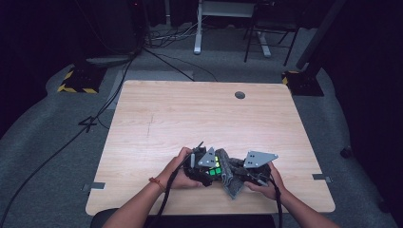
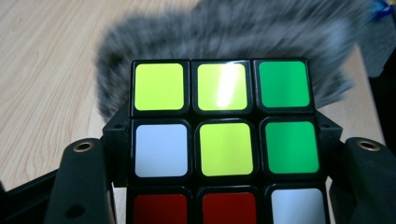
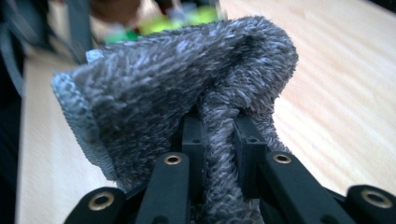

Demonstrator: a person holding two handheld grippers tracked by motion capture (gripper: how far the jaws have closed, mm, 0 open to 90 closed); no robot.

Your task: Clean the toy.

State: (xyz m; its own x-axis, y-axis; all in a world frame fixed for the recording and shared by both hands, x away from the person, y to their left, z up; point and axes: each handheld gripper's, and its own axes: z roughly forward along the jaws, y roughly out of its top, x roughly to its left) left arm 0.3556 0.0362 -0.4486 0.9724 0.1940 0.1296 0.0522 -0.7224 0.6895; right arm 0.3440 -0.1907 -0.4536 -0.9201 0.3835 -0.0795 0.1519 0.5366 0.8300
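Jaws of the left gripper (image 1: 207, 172) are clamping a puzzle cube (image 2: 224, 140) near the table's (image 1: 199, 114) front edge (yellow-green face up). Beside it, the right gripper (image 3: 223, 122) is pinching a grey cloth (image 3: 177, 88) shut — apparently wiping the cube. Hard rubbing could twist the cube loose.

You hold a puzzle cube (image 2: 226, 144) of glossy plastic, its smooth coloured tiles catching a glare, set in a black frame. Your cloth (image 3: 187, 88) is grey, fuzzy and coarse-looped, with a woven hem. The table (image 1: 199, 114) shows pale, matt wood grain. The left gripper (image 2: 219, 186) jaws look matt black plastic with brass-coloured rivets.
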